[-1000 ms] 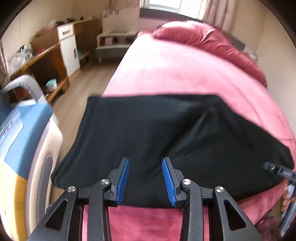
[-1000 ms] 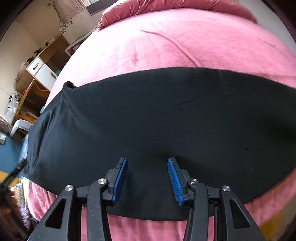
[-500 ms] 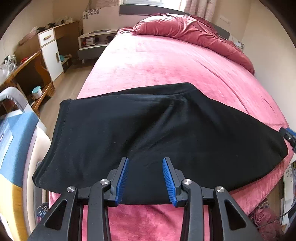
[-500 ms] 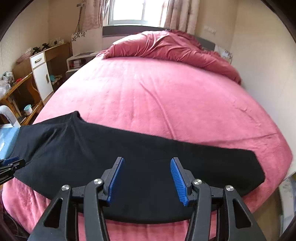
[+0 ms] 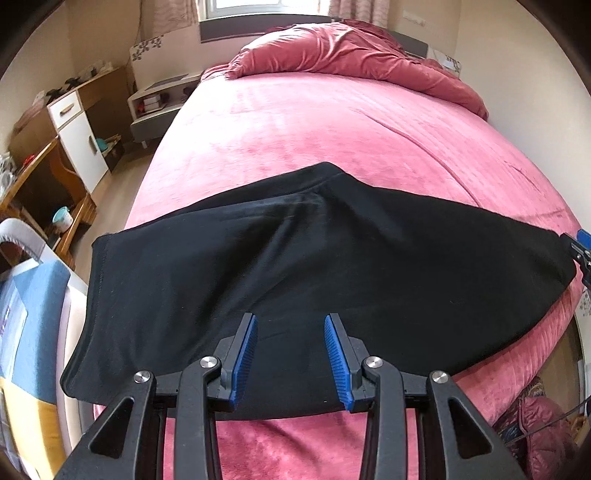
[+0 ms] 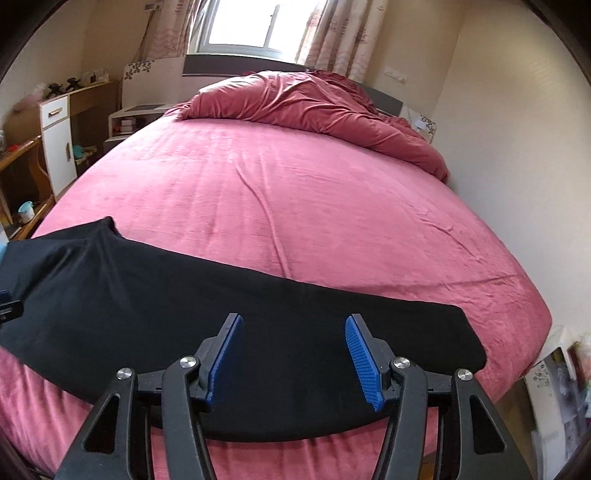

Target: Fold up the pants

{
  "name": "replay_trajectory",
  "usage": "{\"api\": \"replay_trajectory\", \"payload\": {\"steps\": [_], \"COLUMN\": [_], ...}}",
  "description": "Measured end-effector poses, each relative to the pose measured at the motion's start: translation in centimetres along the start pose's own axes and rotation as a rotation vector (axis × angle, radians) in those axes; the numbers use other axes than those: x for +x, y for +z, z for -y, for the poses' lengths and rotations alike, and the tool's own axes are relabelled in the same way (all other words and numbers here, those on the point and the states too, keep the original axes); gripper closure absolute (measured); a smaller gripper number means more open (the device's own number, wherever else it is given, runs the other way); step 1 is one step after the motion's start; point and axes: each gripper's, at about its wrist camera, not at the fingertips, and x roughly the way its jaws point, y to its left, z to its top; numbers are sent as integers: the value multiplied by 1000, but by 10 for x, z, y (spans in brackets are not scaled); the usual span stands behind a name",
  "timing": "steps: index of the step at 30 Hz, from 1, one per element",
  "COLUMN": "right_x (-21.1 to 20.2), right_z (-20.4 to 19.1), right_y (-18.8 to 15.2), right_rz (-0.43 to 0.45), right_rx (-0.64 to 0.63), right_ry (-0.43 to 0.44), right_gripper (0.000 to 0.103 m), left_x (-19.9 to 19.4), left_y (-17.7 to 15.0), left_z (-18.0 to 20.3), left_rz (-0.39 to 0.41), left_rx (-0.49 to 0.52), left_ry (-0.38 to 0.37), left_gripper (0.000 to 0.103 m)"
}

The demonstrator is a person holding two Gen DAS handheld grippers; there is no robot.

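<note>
A wide bed [image 6: 332, 206] covered in a pink velvety sheet fills both views, with a crumpled dark-pink duvet [image 6: 317, 107] heaped at its head under a bright curtained window [image 6: 251, 26]. Along the left wall stands a wooden desk unit with a white cupboard door [image 5: 85, 144], and a low white bedside shelf [image 5: 159, 99] sits by the bed's top corner. Across the foot of the bed lie the black folded pants [image 5: 314, 266], flat on the sheet, their long axis running side to side along the near edge; the broader end hangs just over the left side, the narrower end reaches toward the right. The left tool [image 5: 290, 360] hovers over the near hem, blue pads apart, gripping nothing. The right tool [image 6: 295, 360] hangs above the narrower end, its jaws just having been opening, nothing between them.
</note>
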Motion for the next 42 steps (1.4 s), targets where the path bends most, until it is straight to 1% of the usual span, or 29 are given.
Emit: {"api": "replay_trajectory", "payload": {"steps": [8, 13, 15, 16, 17, 18, 19, 20, 21, 22, 24, 26, 27, 29, 32, 35, 36, 38, 39, 42], "right_x": [14, 28, 37, 45, 50, 58, 63, 69, 73, 77, 80, 84, 85, 91, 101, 115, 119, 127, 131, 138], "right_z": [16, 27, 35, 51, 63, 86, 104, 129, 148, 177, 210, 243, 253, 278, 299, 311, 313, 318, 320, 324], "right_y": [-10, -19, -25, -30, -35, -44, -51, -63, -73, -90, -111, -130, -136, -152, -169, -184, -187, -192, -192, -188], "right_rz": [-38, -82, -113, -151, -170, -194, -205, -223, -230, -229, -221, -188, -181, -147, -121, -109, -98, -80, -72, -86], "right_rx": [25, 57, 95, 178, 237, 338, 410, 522, 602, 728, 846, 946, 984, 1103, 1213, 1300, 1317, 1359, 1368, 1358], "right_ry": [-22, -21, 16, 67, 93, 134, 159, 189, 208, 236, 235, 246, 246, 268, 270, 307, 326, 339, 348, 329], "right_gripper": [42, 41, 40, 40, 40, 40, 40, 40, 40, 41, 44, 47, 47, 48, 48, 48, 49, 56, 57, 63], "left_x": [9, 19, 26, 29, 33, 35, 38, 40, 43, 44, 47, 50, 52, 54, 56, 60, 62, 63, 63, 64], "left_y": [2, 2, 1, 0, -1, -2, -2, -3, -4, -4, -4, -5, -5, -4, -2, -3, -3, -3, -2, -2], "left_z": [15, 22, 24, 25, 25, 25, 25, 24, 23, 22, 22, 22, 23, 24, 26, 26, 26, 28, 29, 34], "left_rz": [-24, -53, -77, -89, -97, -102, -106, -114, -120, -122, -127, -133, -135, -138, -135, -145, -149, -148, -146, -148], "left_rx": [41, 55, 61, 62, 67, 67, 64, 57, 48, 45, 45, 45, 49, 52, 59, 58, 57, 62, 70, 73], "left_ry": [-5, -14, -27, -33, -38, -40, -42, -49, -56, -56, -56, -59, -58, -59, -74, -72, -71, -69, -66, -62], "left_gripper": [65, 65, 65, 65, 65, 65, 65, 65, 65, 65, 65, 64, 64, 64, 64, 64, 64, 64, 64, 64]}}
